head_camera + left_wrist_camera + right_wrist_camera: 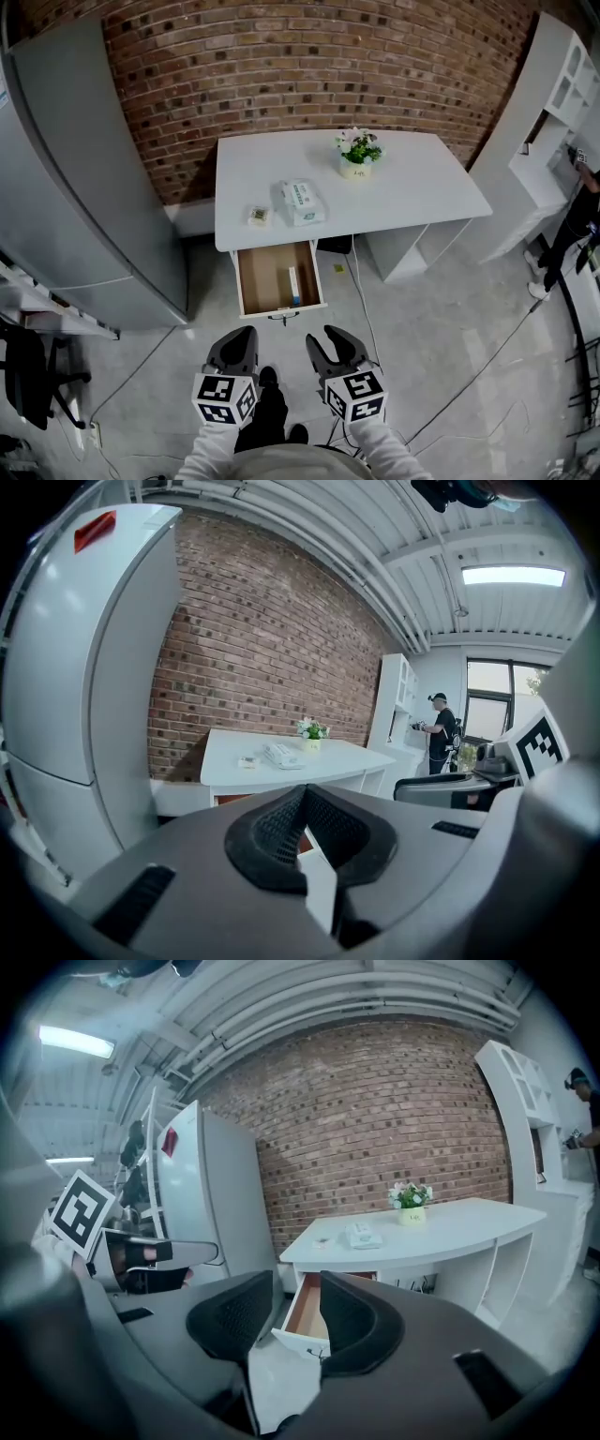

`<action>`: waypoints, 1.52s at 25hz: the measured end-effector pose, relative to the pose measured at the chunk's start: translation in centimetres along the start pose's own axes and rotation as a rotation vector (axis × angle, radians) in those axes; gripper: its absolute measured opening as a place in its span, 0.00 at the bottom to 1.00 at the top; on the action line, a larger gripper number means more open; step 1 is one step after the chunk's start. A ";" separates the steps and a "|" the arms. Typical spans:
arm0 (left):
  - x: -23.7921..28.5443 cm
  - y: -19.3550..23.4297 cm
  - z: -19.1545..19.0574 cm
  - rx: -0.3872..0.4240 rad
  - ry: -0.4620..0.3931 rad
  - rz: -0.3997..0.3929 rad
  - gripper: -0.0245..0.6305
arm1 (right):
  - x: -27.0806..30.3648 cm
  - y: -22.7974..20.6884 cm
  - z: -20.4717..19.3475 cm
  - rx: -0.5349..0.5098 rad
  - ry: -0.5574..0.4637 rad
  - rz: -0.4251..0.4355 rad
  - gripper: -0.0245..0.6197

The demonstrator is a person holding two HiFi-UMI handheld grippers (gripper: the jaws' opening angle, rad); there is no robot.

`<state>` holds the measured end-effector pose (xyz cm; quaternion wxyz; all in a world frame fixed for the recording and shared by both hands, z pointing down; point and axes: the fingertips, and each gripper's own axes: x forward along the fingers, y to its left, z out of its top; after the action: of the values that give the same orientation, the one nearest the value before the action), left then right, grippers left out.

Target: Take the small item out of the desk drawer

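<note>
The white desk (403, 192) has its drawer (261, 277) pulled open at the front left, showing a wooden inside. A small white and blue item (294, 284) lies in the drawer's right half. Both grippers hang in the air in front of the drawer, close to the person's body and apart from it. My left gripper (240, 345) (302, 803) has its pads together with nothing between them. My right gripper (331, 347) (295, 1290) stands open and empty, and the open drawer (305, 1309) shows through its gap. Neither gripper view shows the item.
On the desk are a tissue pack (302, 201), a small packet (258, 215) and a potted flower (358, 150). A tall grey fridge (84, 169) stands left, white shelving (553, 103) right with a person (574, 225) beside it. Cables (361, 291) run over the floor.
</note>
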<state>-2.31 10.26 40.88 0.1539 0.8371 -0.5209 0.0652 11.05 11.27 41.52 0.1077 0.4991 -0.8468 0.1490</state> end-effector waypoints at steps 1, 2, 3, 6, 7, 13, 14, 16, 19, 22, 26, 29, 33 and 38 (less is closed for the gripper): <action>0.8 0.6 0.2 0.002 0.003 -0.006 0.07 | 1.0 -0.3 0.1 0.003 0.006 -0.004 0.30; 1.6 1.2 0.3 0.003 0.007 -0.011 0.06 | 2.0 -0.5 0.2 0.006 0.013 -0.008 0.30; 2.4 1.8 0.5 0.004 0.011 -0.015 0.06 | 3.1 -0.7 0.4 0.009 0.019 -0.011 0.30; 4.6 3.7 1.1 -0.001 0.027 -0.025 0.07 | 6.0 -1.3 0.9 0.014 0.041 -0.023 0.31; 5.3 4.4 1.3 -0.004 0.033 -0.028 0.07 | 6.9 -1.5 1.1 0.016 0.049 -0.026 0.31; 9.3 7.8 1.7 -0.018 0.064 -0.047 0.07 | 11.9 -2.7 1.4 0.026 0.096 -0.046 0.31; 9.9 8.2 1.7 -0.021 0.068 -0.050 0.06 | 12.7 -3.0 1.4 0.028 0.103 -0.049 0.31; 11.1 9.2 1.7 -0.026 0.077 -0.055 0.07 | 14.0 -3.4 1.3 0.030 0.117 -0.055 0.31; 12.7 10.3 1.7 -0.035 0.089 -0.069 0.07 | 15.8 -4.0 1.1 0.032 0.140 -0.069 0.31; 14.0 11.1 1.6 -0.041 0.102 -0.085 0.07 | 17.3 -4.4 0.7 0.035 0.165 -0.086 0.31; 15.3 12.0 1.5 -0.045 0.113 -0.100 0.06 | 19.0 -4.9 0.2 0.035 0.190 -0.106 0.31; 15.8 12.4 1.1 -0.053 0.122 -0.104 0.06 | 19.9 -5.1 -0.4 0.032 0.208 -0.113 0.31; 16.5 12.7 0.3 -0.060 0.138 -0.109 0.07 | 20.9 -5.6 -1.3 0.040 0.234 -0.118 0.31; 17.6 12.8 -0.6 -0.055 0.164 -0.116 0.07 | 22.0 -7.0 -2.8 0.043 0.271 -0.127 0.31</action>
<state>-5.78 -9.73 48.62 0.2223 0.8531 -0.4588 0.1104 6.76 -8.78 52.38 0.2195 0.5291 -0.7879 0.2261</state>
